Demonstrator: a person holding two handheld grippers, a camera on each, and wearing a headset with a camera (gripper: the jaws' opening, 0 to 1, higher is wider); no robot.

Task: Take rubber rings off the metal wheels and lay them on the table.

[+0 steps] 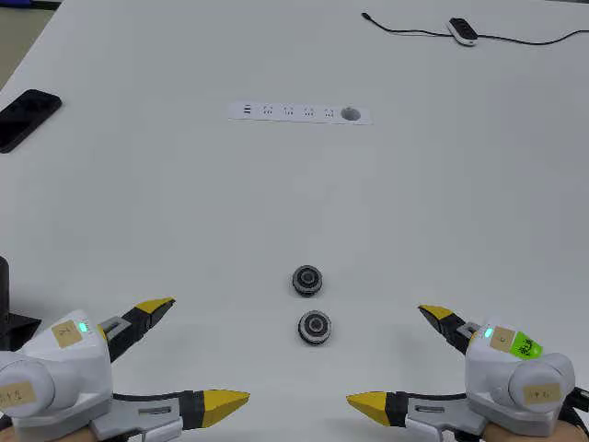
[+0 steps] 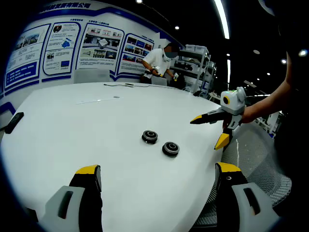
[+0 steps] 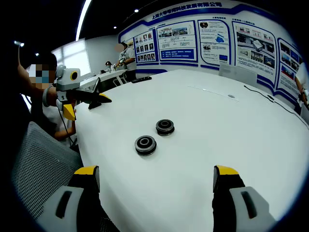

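White tabletop filled our bench, with blue poster boards on the hall wall beyond it. We held the left gripper with its yellow-tipped jaws spread wide and nothing between them. The right gripper was likewise wide and empty. Neither touched anything, so we judged that spread to be readiness for a first grasp. Both hovered at the near edge, the left at about 7 o'clock of the near wheel and the right at about 5 o'clock. Their tips angled inward, so the two wheels lay between them. At 12 o'clock of the near wheel, just beside it but apart, lay the far wheel. Each lay flat on its side. The dark band round each rim looked to us like its rubber ring, in place, so we reckoned the task had not begun. Lying flat, a wheel would likely slide under a one-sided pull. That may be why we brought two grippers, one to pin the metal and one to peel the band. Farther out at 12 o'clock lay a white power strip. At 10 o'clock a black phone lay by the edge, and at 1 o'clock a small device sat on a cable. All were well apart from the work, which left room beside the wheels to lay rings.
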